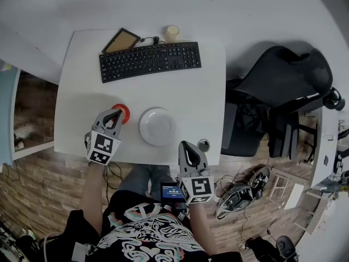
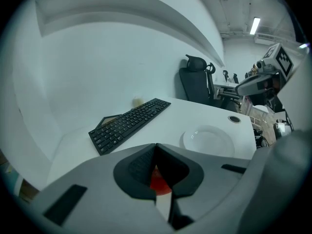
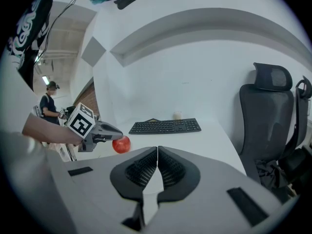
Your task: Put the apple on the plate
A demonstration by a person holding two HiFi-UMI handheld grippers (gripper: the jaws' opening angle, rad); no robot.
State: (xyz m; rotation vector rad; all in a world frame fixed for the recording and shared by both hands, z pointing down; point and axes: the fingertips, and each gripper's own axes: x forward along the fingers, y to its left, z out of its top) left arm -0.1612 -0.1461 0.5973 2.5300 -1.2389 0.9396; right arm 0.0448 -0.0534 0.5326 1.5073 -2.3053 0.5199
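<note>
While red round apple sits on white desk just left of white round plate, left gripper clenched against it, grip unproven; right gripper clenched, empty. Lift, placement remain.

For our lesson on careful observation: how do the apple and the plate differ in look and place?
The apple is red and ball-shaped; the plate is white, shallow and wider. The apple lies at the left gripper's tip; the plate has no gripper at it. Both rest on the white table, apart.
</note>
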